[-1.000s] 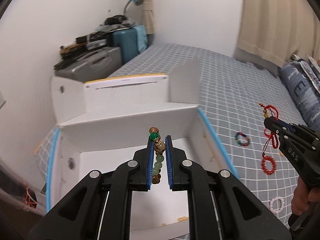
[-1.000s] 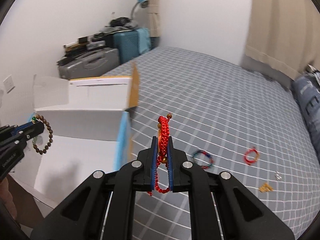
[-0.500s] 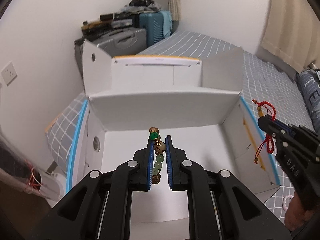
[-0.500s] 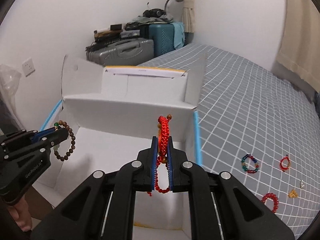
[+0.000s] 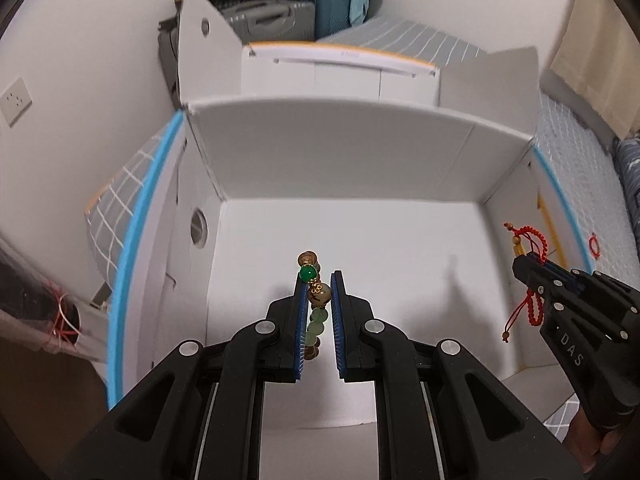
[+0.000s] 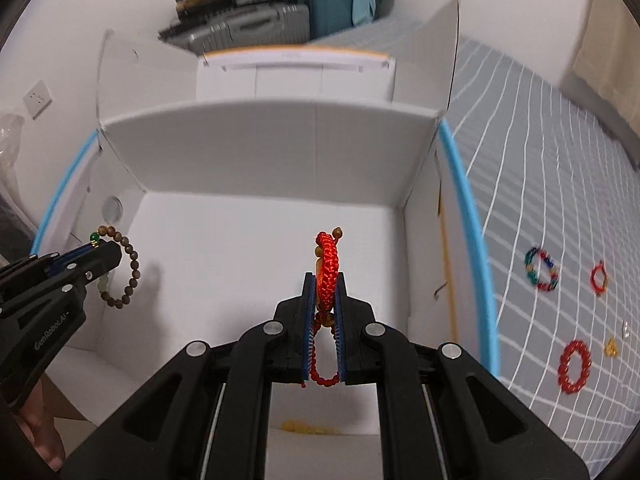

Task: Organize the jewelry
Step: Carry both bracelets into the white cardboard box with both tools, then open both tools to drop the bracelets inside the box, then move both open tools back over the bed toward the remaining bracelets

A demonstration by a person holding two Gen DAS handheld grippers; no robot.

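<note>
My left gripper (image 5: pixel 319 276) is shut on a wooden bead bracelet with green beads (image 5: pixel 316 300) and holds it over the inside of the open white cardboard box (image 5: pixel 360 152). In the right wrist view the same bracelet (image 6: pixel 124 272) hangs from the left gripper (image 6: pixel 94 248) at the box's left side. My right gripper (image 6: pixel 324 278) is shut on a red braided cord bracelet (image 6: pixel 328 266), also above the box floor. It shows in the left wrist view (image 5: pixel 524 258) near the box's right wall.
Several bracelets lie on the grey checked bed right of the box: a multicoloured one (image 6: pixel 541 269), a thin red ring (image 6: pixel 599 278), a red beaded one (image 6: pixel 575 366) and a small gold piece (image 6: pixel 611 347). Something yellow (image 6: pixel 308 426) lies on the box floor. Suitcases (image 6: pixel 256 20) stand beyond.
Both grippers have moved forward and down over the box, so its inside now fills both views. Both keep their hold on their bracelets.
</note>
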